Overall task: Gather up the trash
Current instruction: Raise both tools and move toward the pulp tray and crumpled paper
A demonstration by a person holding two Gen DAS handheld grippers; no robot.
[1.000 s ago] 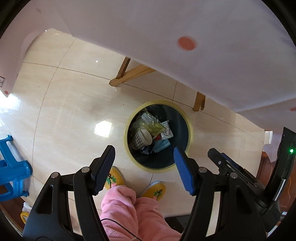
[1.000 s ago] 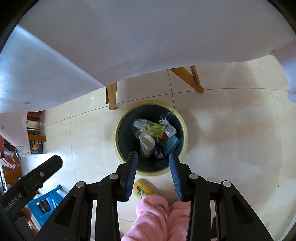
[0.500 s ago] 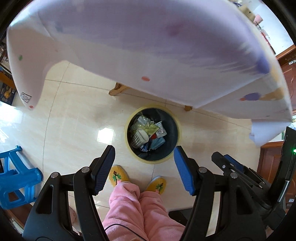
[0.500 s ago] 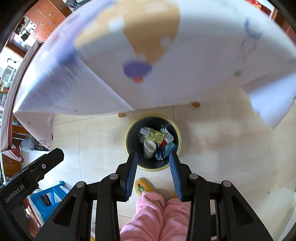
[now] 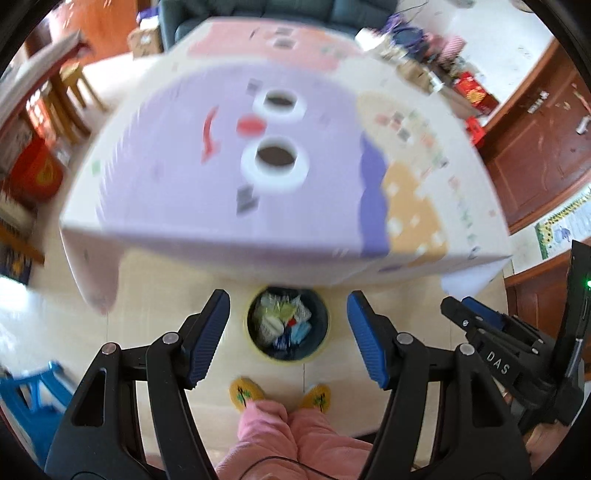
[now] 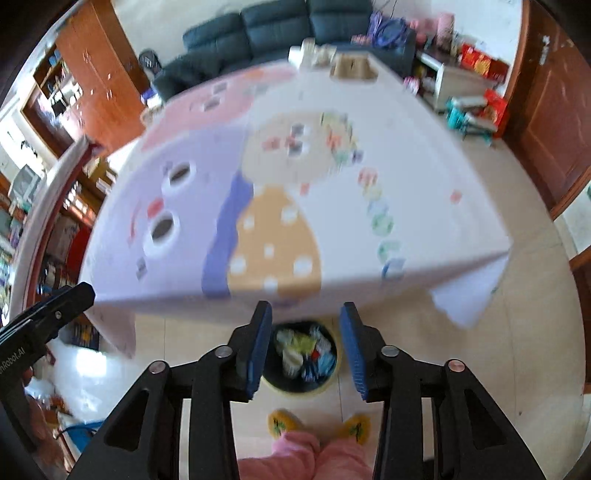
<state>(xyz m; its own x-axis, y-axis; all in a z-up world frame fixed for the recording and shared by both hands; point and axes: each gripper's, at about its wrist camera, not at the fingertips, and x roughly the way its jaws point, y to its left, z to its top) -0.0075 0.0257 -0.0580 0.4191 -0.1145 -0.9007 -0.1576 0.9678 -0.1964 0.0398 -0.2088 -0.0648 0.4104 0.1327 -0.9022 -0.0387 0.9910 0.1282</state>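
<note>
A living room with a pale tiled floor [image 5: 177, 314], reddish wooden cabinets and a dark sofa [image 6: 273, 26] at the far side forms the setting; both views are motion-blurred. The largest item is a table [image 5: 280, 236] covered by a cloth printed with lilac, orange and pink shapes, its hem hanging over the near edge. Two white rolls with dark cores lie on the lilac area, one [image 5: 275, 162] nearer than the other [image 5: 279, 101]. Blurred clutter sits at the table's far end. On the floor, partly under the table's near edge, stands a round dark bin [image 5: 288, 330] with a yellowish rim, mouth facing straight up; it holds the trash [image 6: 304, 350], a loose heap of wrappers and what appears to be a paper cup, too blurred to give any long axis. Both grippers are held high, looking steeply down and forward over the bin. The left gripper [image 5: 288, 332] has its blue-padded fingers [image 5: 208, 334] spread wide with nothing between them, the bin framed in the gap. The right gripper [image 6: 304, 352] is likewise released and empty, its jaws set narrower. Each gripper shows at the edge of the other's view. Below stand the person's pink trouser legs [image 5: 295, 432] and yellow slippers [image 6: 282, 422], toes toward the bin. A blue stool [image 5: 26, 391] sits at the left.
</note>
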